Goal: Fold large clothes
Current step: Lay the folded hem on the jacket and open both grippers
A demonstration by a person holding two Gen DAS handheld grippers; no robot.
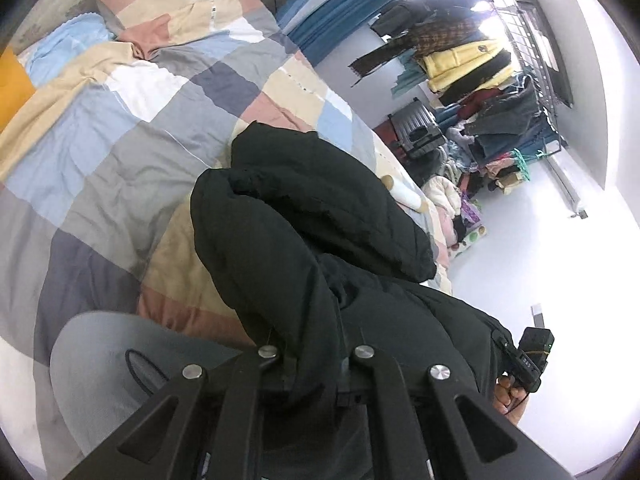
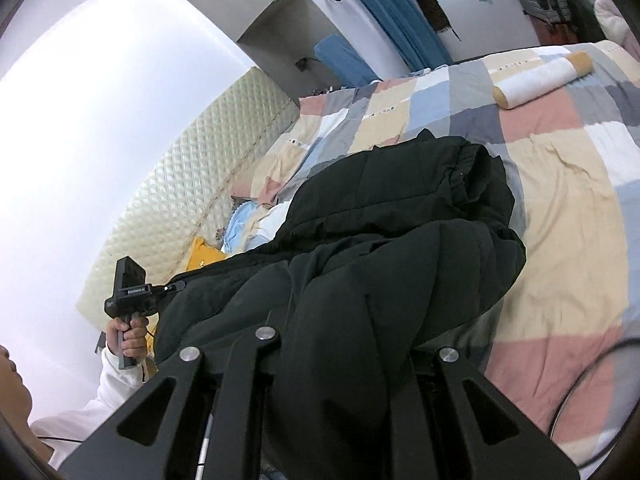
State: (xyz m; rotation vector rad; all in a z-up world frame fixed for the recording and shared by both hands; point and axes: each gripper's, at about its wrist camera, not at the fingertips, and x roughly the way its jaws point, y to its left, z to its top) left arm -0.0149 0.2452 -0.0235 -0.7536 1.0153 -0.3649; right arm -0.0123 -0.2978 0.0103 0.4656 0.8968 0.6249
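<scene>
Jacket: the black padded jacket (image 1: 304, 216) lies bunched on the bed (image 1: 120, 128) (patchwork quilt).
Left claw (image 1: 312, 364): clamped on jacket fabric.
Right claw (image 2: 344, 344): clamped on jacket fabric.

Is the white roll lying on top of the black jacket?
No. The white roll lies on the patchwork quilt, apart from the black jacket.

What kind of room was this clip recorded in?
Most likely a bedroom in a home. A bed with a patchwork quilt and a padded headboard fills most of the view, and a rack piled with clothes stands by the far wall. A black coat lies on the bed.
</scene>
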